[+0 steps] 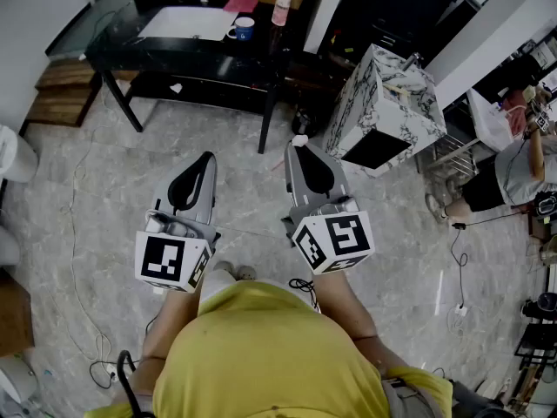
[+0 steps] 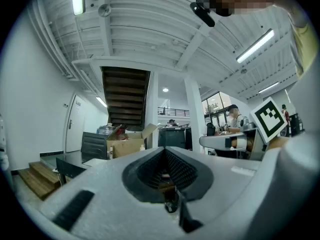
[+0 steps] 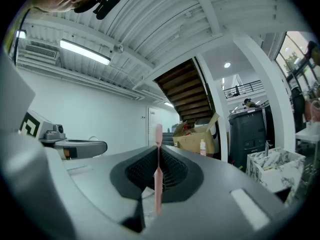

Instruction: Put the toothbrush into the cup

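Observation:
A pink toothbrush (image 3: 158,134) stands upright between the jaws of my right gripper (image 3: 158,150), which is shut on its handle. In the head view its tip (image 1: 300,139) pokes out at the front of the right gripper (image 1: 301,148), held level over the floor. A blue and white cup (image 1: 244,28) stands on the black table (image 1: 130,35) farther ahead, well apart from both grippers. My left gripper (image 1: 207,157) is level beside the right one. In the left gripper view its jaws meet, and the left gripper (image 2: 164,150) is shut with nothing in it.
A pink-capped bottle (image 1: 281,5) and a white sheet (image 1: 187,23) share the table with the cup. A marble-patterned cube (image 1: 387,111) stands to the right of the right gripper. Wooden steps (image 1: 61,90) lie at left. A seated person (image 1: 513,172) is at far right. Cables trail on the floor.

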The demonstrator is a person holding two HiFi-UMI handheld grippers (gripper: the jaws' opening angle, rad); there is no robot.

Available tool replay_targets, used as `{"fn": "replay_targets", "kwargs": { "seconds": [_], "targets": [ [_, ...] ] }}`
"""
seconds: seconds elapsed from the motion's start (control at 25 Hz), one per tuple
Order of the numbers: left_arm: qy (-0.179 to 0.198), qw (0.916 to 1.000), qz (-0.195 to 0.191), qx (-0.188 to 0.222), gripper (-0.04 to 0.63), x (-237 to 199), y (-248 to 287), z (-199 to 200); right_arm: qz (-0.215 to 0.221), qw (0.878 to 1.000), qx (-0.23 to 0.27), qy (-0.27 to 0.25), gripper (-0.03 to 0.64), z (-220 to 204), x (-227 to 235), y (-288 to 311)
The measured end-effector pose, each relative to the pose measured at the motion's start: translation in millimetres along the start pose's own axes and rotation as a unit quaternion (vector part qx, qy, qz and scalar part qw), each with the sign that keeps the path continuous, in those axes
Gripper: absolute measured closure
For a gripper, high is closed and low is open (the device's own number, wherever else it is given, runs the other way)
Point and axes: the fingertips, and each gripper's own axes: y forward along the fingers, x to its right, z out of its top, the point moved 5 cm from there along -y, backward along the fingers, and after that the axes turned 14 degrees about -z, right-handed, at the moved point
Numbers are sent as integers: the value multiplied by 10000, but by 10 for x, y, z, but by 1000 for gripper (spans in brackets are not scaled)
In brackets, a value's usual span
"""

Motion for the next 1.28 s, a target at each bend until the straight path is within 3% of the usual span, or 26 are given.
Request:
{"fn": "replay_targets", "kwargs": {
  "seconds": [0.24, 0.48, 1.28],
  "targets": [
    [-22, 10000, 42, 9, 591, -45, 139, -86, 88, 9997, 83, 202, 591, -25, 121, 131],
    [-41, 10000, 9, -17, 592, -366, 359, -206, 104, 9997, 44, 193, 591, -140, 114, 528],
    [-106, 9981, -611, -10, 591, -2498, 1923, -388, -344, 9993, 38, 128, 592, -277, 220, 3192]
  ]
}}
